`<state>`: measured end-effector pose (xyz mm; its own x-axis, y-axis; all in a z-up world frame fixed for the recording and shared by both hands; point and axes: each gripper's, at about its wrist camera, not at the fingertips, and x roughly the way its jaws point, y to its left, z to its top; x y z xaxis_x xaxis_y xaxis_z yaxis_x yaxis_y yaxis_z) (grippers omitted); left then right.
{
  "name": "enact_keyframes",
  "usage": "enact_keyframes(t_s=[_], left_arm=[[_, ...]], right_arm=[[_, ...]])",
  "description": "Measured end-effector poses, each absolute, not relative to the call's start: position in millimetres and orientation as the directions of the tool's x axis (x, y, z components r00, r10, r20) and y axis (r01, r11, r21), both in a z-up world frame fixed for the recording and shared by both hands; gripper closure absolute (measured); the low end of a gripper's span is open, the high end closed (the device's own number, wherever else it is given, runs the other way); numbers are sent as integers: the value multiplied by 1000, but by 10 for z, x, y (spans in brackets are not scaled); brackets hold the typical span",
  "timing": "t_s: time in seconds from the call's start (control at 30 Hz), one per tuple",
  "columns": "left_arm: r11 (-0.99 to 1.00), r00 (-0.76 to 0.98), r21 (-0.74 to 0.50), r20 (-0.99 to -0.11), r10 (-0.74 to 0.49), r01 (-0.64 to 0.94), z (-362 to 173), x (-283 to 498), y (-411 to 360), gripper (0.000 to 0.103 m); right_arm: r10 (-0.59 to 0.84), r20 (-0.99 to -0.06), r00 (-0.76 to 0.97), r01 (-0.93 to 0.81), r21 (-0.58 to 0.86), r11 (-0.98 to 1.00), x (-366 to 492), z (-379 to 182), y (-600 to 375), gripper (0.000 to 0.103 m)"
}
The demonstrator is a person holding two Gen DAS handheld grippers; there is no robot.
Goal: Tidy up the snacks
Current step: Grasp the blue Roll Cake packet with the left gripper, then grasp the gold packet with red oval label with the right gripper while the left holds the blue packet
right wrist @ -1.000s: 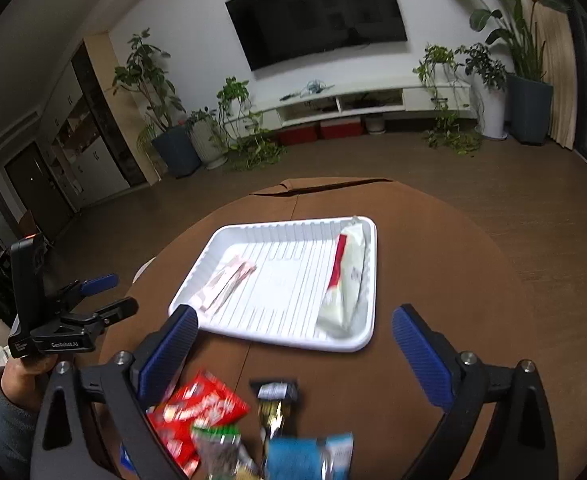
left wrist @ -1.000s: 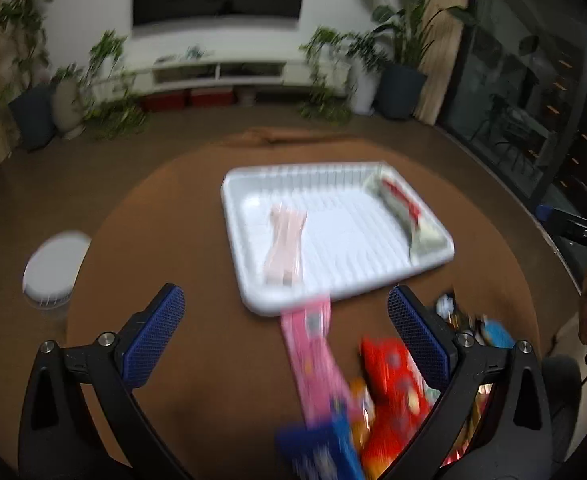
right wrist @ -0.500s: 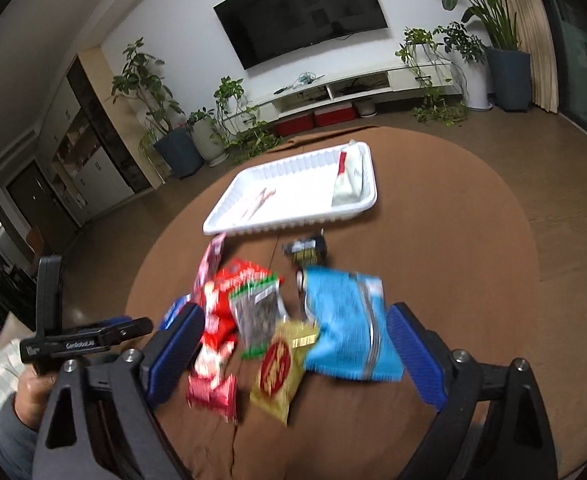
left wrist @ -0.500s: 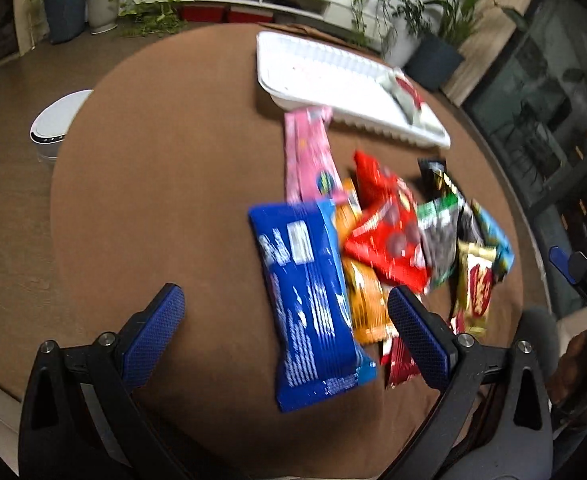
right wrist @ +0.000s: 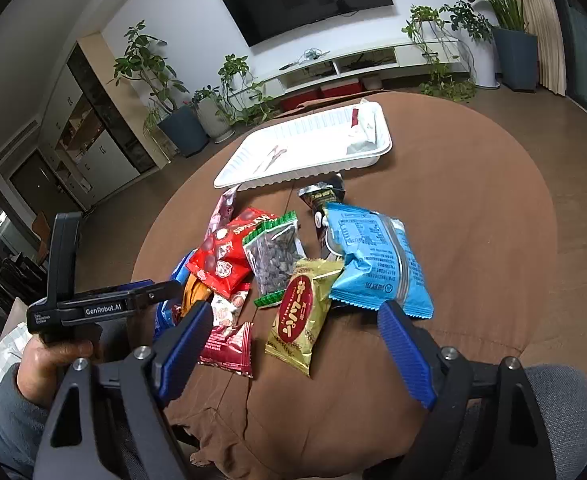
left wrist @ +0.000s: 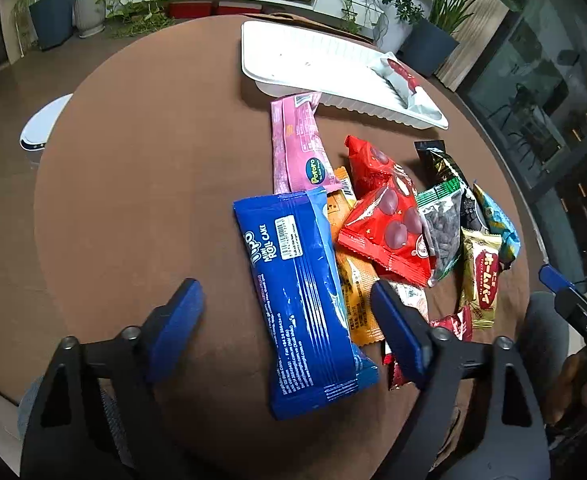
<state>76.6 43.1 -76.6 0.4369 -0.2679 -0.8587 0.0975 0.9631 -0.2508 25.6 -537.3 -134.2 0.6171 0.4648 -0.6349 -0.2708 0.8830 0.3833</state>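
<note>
- Left wrist view: the left gripper (left wrist: 283,312) hangs with fingers spread wide over the blue roll cake pack (left wrist: 301,280), gripping nothing; the pack's near end covers an orange packet (left wrist: 355,292).
- Right wrist view: the right gripper (right wrist: 295,338) is also spread wide and empty, above a gold packet (right wrist: 299,312) and a light blue bag (right wrist: 377,260).
- White tray (right wrist: 381,148) sits beyond the pile; its pink item (right wrist: 271,156) is too small to identify.
- Black packet (right wrist: 323,200) lies partly hidden under the bag.
</note>
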Motion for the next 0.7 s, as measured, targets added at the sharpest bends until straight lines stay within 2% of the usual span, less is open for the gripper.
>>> enact_keyframes(t_s=[0.17,0.33,0.7], left_arm=[[965,408,-243,-875,-262,99,-857,848,438,34],[961,399,-259,-874,-276,97,-866,907,493,54],[961,369,-241,-888,-274,131,-864,989,446,58]], right_arm=[[465,-643,609,-264,388,883,243,-1356,-5369,16],[469,-645,604,-267,391,881,255,-1364,-5372,16],[469,-655,593,-272,385,882,266,-1384,-5341,16]])
